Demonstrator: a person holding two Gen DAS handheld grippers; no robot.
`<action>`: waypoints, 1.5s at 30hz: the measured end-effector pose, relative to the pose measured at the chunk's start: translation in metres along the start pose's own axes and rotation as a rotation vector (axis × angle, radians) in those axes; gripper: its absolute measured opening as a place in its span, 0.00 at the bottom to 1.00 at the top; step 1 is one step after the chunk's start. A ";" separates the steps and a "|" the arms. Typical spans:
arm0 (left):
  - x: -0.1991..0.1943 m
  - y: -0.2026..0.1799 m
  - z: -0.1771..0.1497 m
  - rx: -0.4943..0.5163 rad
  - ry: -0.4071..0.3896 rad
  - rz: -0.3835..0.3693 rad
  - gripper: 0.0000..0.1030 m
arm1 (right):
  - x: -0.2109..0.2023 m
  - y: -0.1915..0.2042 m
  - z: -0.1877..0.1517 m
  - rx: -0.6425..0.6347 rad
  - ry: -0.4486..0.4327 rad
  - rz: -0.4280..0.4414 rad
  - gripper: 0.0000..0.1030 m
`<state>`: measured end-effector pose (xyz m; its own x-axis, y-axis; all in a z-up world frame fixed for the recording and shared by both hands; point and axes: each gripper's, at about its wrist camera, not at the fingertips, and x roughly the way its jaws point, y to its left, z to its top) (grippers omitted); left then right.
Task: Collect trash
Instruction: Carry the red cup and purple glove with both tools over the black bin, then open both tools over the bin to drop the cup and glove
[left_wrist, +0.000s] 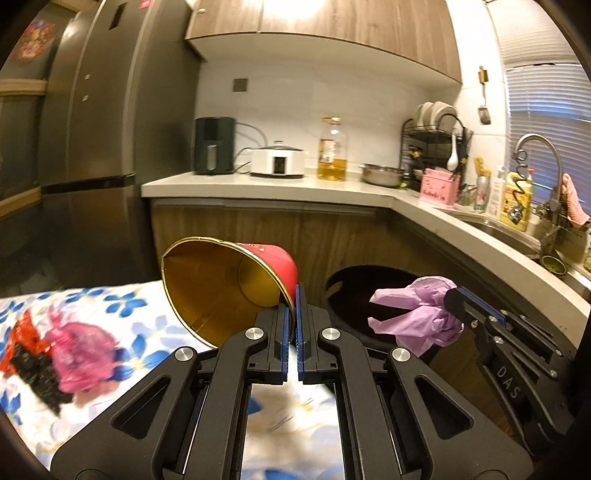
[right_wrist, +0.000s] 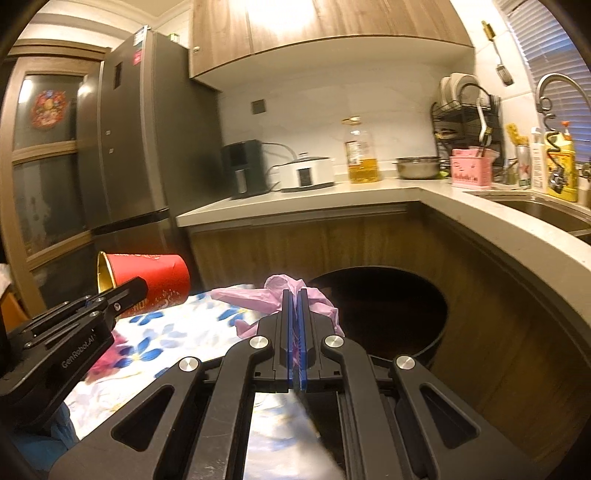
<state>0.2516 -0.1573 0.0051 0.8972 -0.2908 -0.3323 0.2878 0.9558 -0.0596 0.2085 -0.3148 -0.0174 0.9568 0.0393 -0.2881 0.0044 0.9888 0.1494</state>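
- Left gripper (left_wrist: 294, 295), nearest the left wrist camera: jaws pinched onto the rim of a red tub (left_wrist: 236, 284) with a gold lining, which is tilted on its side with its open mouth turned toward the camera and to the left.
- Right gripper (right_wrist: 294, 295), nearest the right wrist camera: jaws closed on a crumpled purple plastic bag (right_wrist: 280, 295), whose loose ends spread out to both sides of the fingers.
- Purple plastic bag, left wrist view: held above the near rim of a dark round bin (left_wrist: 369, 284) standing on the floor in the corner of the counter (left_wrist: 280, 186).
- Red tub, right wrist view: raised at the far left, above the far edge of a table covered by a cloth with blue flowers (right_wrist: 177, 328).
- Remaining trash on the cloth, near left: a pink plastic bag (left_wrist: 83, 354) touching a red and black wrapper (left_wrist: 31, 350); both blurred.
- Background, far: a steel fridge (left_wrist: 92, 147) at left; on the counter a black appliance (left_wrist: 215, 146), a white cooker (left_wrist: 277, 160), an oil bottle (left_wrist: 332, 151) and a metal bowl (left_wrist: 382, 174); a dish rack (left_wrist: 434, 144) and sink tap (left_wrist: 539, 155) at right.
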 end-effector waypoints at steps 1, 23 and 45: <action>0.004 -0.006 0.002 0.006 -0.003 -0.010 0.02 | 0.001 -0.005 0.001 0.003 -0.003 -0.012 0.03; 0.083 -0.082 0.017 0.071 0.004 -0.180 0.02 | 0.028 -0.071 0.023 0.060 -0.041 -0.119 0.03; 0.116 -0.086 0.005 0.067 0.065 -0.229 0.02 | 0.050 -0.083 0.024 0.078 -0.017 -0.121 0.03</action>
<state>0.3324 -0.2730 -0.0237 0.7836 -0.4939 -0.3770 0.5044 0.8599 -0.0780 0.2628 -0.3980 -0.0215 0.9527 -0.0828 -0.2923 0.1421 0.9719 0.1879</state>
